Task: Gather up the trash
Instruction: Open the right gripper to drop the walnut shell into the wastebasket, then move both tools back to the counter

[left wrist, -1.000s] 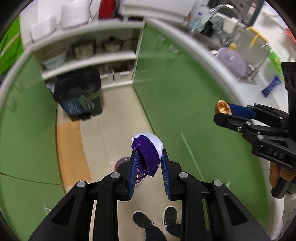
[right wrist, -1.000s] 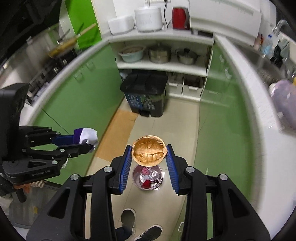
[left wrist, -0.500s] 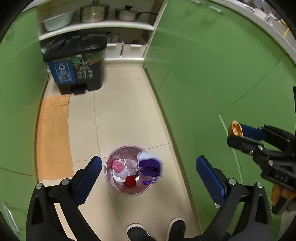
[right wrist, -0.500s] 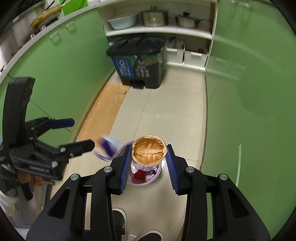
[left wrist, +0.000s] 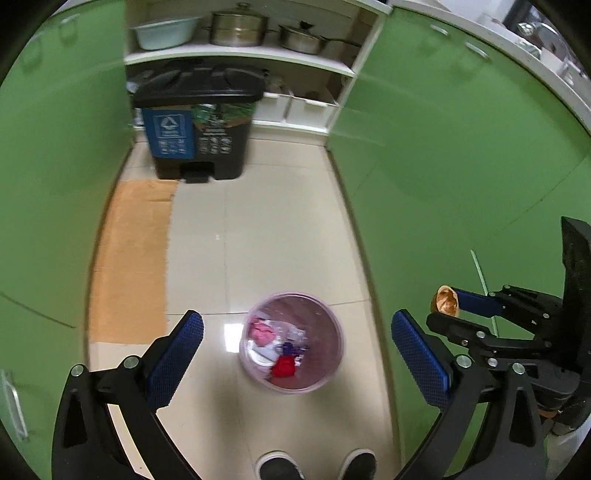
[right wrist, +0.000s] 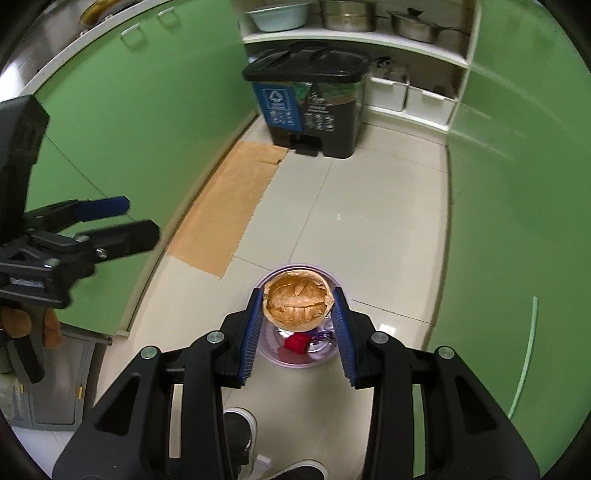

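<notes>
A small clear pink-tinted bin [left wrist: 293,384] stands on the tiled floor and holds pink, red, white and purple trash; it also shows in the right wrist view [right wrist: 299,360]. My left gripper [left wrist: 295,358] is open and empty, high above the bin. My right gripper [right wrist: 297,314] is shut on a crumpled brown paper ball [right wrist: 295,301], held above the bin. The ball also shows in the left wrist view [left wrist: 446,301], right of the bin. The left gripper shows in the right wrist view [right wrist: 122,221], open.
A black pedal bin with blue label [left wrist: 199,122] stands at the far end under open shelves with pots [left wrist: 236,24]. Green cabinets [left wrist: 443,166] line both sides. A brown mat [left wrist: 129,258] lies on the floor at left. My shoes [left wrist: 317,465] are below.
My left gripper opened and the purple and white wad fell into the pink bin. Both grippers tilted down toward the floor. The right gripper kept the brown ball.
</notes>
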